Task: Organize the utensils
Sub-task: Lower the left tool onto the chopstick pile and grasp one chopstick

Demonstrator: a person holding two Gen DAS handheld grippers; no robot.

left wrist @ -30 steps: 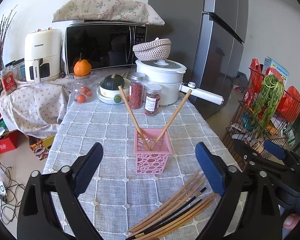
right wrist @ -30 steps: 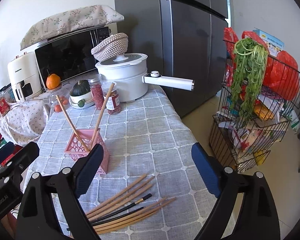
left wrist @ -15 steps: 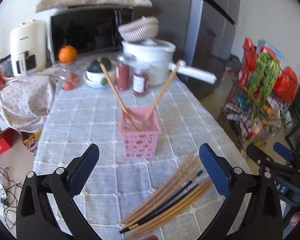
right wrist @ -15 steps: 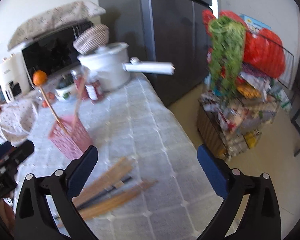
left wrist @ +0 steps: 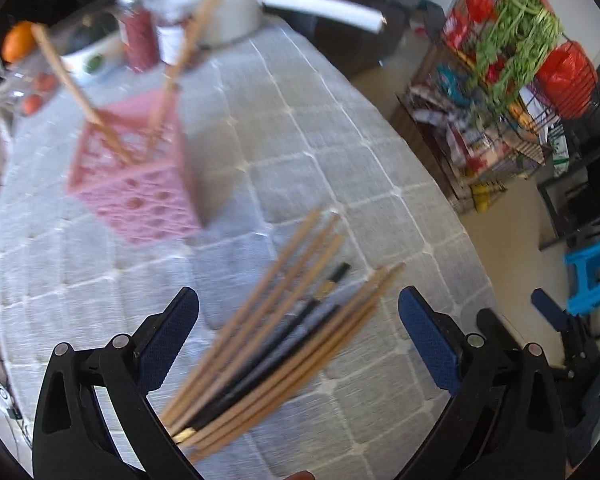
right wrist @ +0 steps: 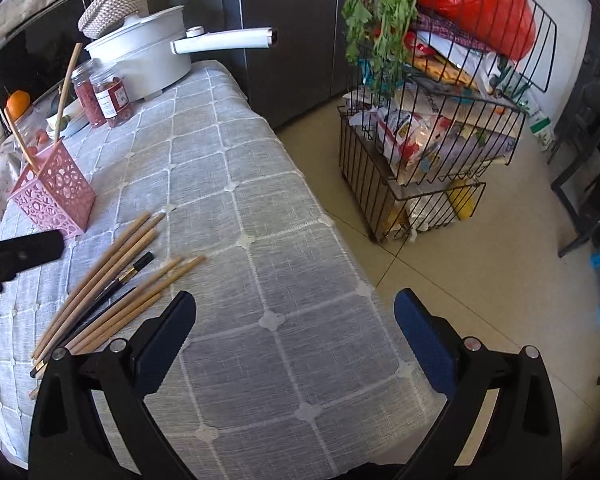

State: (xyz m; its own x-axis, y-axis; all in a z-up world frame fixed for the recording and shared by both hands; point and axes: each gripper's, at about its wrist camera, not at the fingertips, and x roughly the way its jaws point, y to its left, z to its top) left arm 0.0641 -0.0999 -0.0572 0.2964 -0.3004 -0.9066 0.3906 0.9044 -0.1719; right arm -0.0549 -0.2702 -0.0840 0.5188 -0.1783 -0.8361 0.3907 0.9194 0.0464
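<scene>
Progress: two wooden chopsticks [right wrist: 66,92] already stand crossed in the pink holder [right wrist: 54,194], upper left of the right wrist frame. The rest is not sorted: a fanned bunch of loose chopsticks [right wrist: 108,284], mostly wooden with a couple of black ones, lies flat on the table [right wrist: 260,220], just below and right of the holder.

Left claw [left wrist: 298,338]: released, nothing gripped. In the left wrist frame the bunch runs right between its blue pads, butt ends low centre, tips pointing up-right. View is blurred, so I can't tell if the pads touch anything.

Right claw [right wrist: 294,336]: jaws have just been opening, now wide, nothing between them but tablecloth. The bunch sits just off its left pad, lower left of frame.

Judgement: early stage, most pieces left to move.
</scene>
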